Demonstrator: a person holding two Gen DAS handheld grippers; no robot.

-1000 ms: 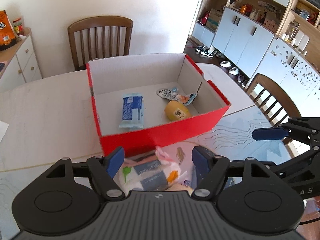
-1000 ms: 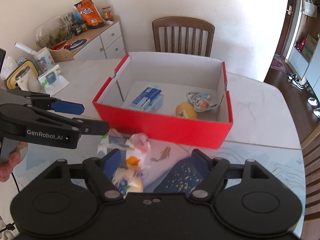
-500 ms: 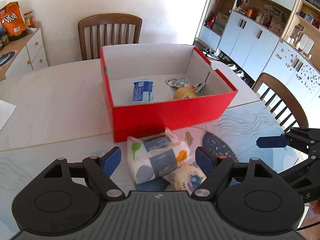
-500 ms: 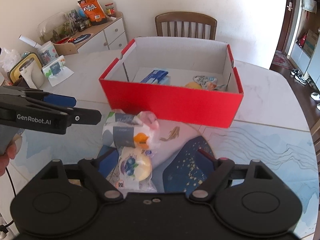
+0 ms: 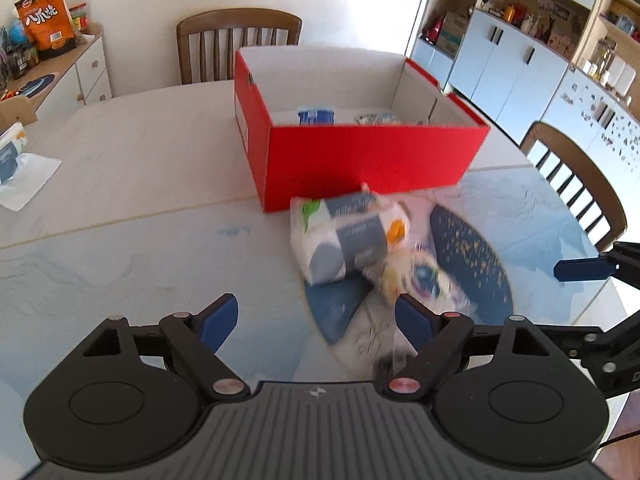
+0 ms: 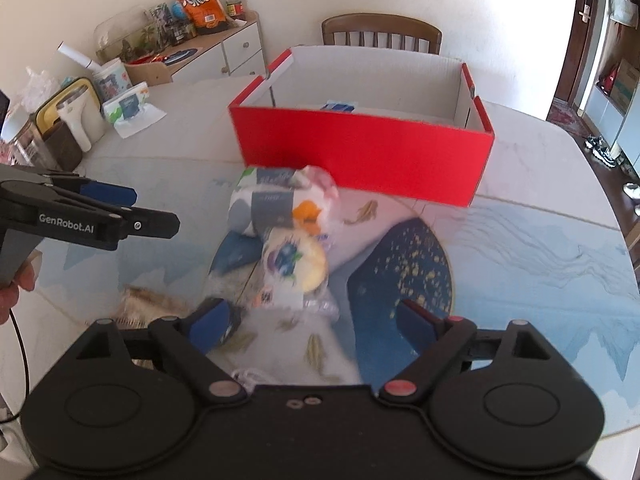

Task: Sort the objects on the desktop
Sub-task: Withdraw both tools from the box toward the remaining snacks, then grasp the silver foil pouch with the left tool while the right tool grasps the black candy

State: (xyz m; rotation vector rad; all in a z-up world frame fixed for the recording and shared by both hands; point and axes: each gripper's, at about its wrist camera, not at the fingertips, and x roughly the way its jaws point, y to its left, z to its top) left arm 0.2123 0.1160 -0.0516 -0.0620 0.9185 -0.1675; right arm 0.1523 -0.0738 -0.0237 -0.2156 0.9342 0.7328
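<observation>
A red box (image 5: 372,156) (image 6: 360,148) stands open on the table, with a blue packet (image 5: 316,115) and another wrapper inside. In front of it lie a white tissue pack (image 5: 344,236) (image 6: 276,204) and a wrapped bun with a blueberry print (image 5: 416,280) (image 6: 292,268). My left gripper (image 5: 316,320) is open and empty, low over the table, left of and behind the two packs. My right gripper (image 6: 312,324) is open and empty, just short of the bun. Each gripper shows in the other's view: the left (image 6: 108,216), the right (image 5: 584,268).
A patterned blue and white mat (image 6: 500,248) covers the near table. Wooden chairs stand behind the box (image 5: 240,40) and at the right (image 5: 576,184). A sideboard (image 6: 208,52) with snacks and a tissue pack on paper (image 6: 128,108) are at the left.
Both grippers have pulled back and lowered away from the red box, so the tissue pack and bun now lie further ahead of the fingers. Both stay open.
</observation>
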